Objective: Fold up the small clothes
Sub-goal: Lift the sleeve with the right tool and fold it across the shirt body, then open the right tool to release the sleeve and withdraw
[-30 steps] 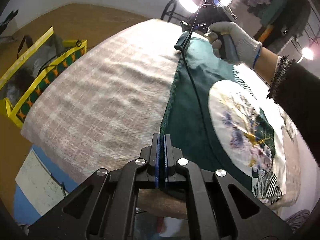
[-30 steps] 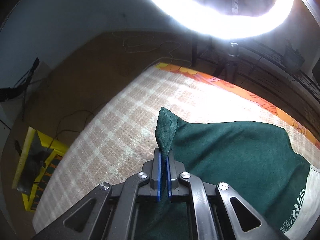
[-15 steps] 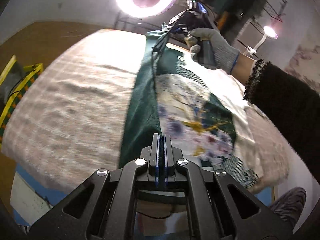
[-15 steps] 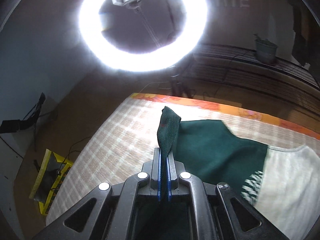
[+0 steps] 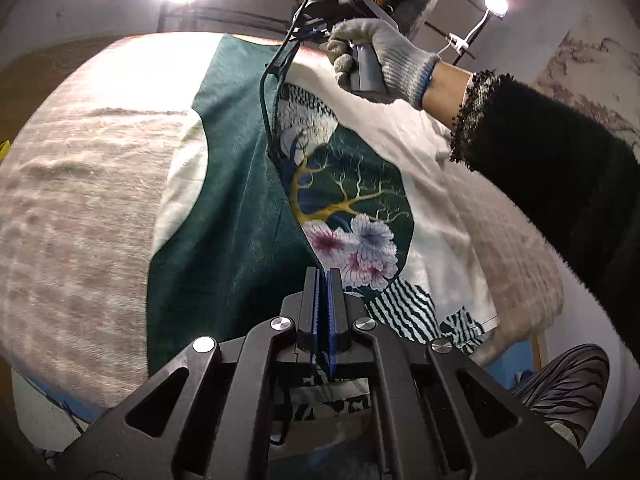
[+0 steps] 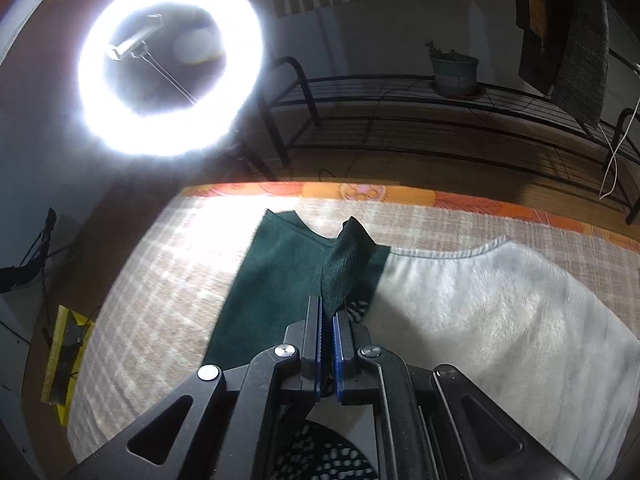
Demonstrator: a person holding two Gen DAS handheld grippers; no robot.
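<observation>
A small green and white garment (image 5: 224, 216) with a tree and flower print (image 5: 352, 216) lies on a plaid blanket (image 5: 80, 200). My left gripper (image 5: 323, 276) is shut on its near green edge. My right gripper (image 6: 327, 312) is shut on the far green corner (image 6: 348, 260) and holds it raised. The green flap runs folded between the two grippers, over the printed front. The right gripper also shows in the left wrist view (image 5: 360, 68), held in a gloved hand above the far end. The white part of the garment (image 6: 500, 312) lies flat to the right.
A bright ring light (image 6: 168, 68) stands past the far edge of the blanket (image 6: 160, 280). A black wire rack (image 6: 440, 120) with a plant pot (image 6: 454, 70) lines the wall. A yellow bag (image 6: 66, 360) sits on the floor at left. An orange border (image 6: 360, 192) marks the far edge.
Both grippers have carried the green edge to the right, folding the green flap over the printed front. The white part of the garment has come into the right wrist view.
</observation>
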